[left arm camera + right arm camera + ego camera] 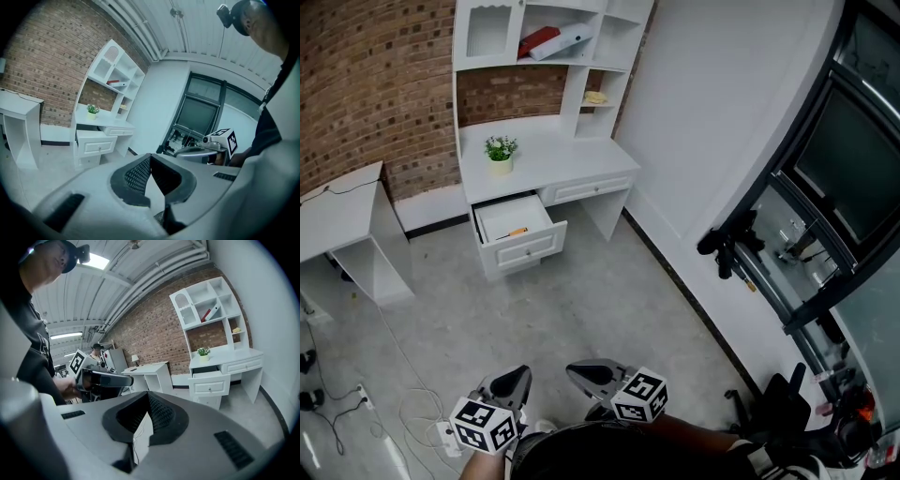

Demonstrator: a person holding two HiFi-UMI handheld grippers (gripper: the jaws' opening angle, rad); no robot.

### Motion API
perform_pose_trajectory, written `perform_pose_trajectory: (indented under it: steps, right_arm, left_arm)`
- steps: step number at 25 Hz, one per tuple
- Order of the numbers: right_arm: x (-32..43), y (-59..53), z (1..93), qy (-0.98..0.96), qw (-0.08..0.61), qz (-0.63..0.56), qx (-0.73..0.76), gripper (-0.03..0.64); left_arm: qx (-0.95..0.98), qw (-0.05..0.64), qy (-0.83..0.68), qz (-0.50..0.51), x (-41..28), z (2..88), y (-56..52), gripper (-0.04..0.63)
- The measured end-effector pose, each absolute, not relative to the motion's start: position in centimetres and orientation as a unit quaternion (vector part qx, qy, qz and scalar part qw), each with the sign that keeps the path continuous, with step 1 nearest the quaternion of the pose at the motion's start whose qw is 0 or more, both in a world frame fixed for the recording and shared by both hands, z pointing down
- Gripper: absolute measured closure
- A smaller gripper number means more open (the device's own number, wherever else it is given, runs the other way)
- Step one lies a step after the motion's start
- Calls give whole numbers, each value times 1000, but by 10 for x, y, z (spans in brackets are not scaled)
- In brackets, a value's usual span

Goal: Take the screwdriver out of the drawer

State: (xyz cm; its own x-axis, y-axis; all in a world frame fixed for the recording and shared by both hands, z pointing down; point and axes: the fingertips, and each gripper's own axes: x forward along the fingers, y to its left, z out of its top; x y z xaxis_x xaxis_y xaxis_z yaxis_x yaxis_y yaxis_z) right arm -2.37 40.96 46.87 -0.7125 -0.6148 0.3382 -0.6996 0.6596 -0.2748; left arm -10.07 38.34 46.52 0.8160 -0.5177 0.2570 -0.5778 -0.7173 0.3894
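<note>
The screwdriver, small with an orange handle, lies inside the open top drawer of the white desk, far ahead across the floor. Both grippers are low and close to my body, a long way from the desk. My left gripper and right gripper point towards the desk, each with its jaws together and nothing between them. In the left gripper view the left gripper is shut, with the drawer far off. In the right gripper view the right gripper is also shut, and the drawer stands pulled out; the screwdriver is hidden there.
A potted plant stands on the desktop below a shelf unit. A second drawer to the right is closed. A white side table is at the left, cables trail on the floor, and black equipment lines the right wall.
</note>
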Motion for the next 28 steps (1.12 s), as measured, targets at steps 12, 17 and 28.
perform_pose_trajectory:
  steps: [12,17,28]
  right_arm:
    - [-28,390,474,-906,109,202,354,611]
    - [-36,371,477,-912,101,208,339,611]
    - [-9,312,474,-911,88,219,338,611]
  left_arm:
    - [916,240,-318,53,-108,471,373,577]
    - [912,240,-327,56,-109,472,362,577]
    - [908,242,-336,64,-87,470,310,577]
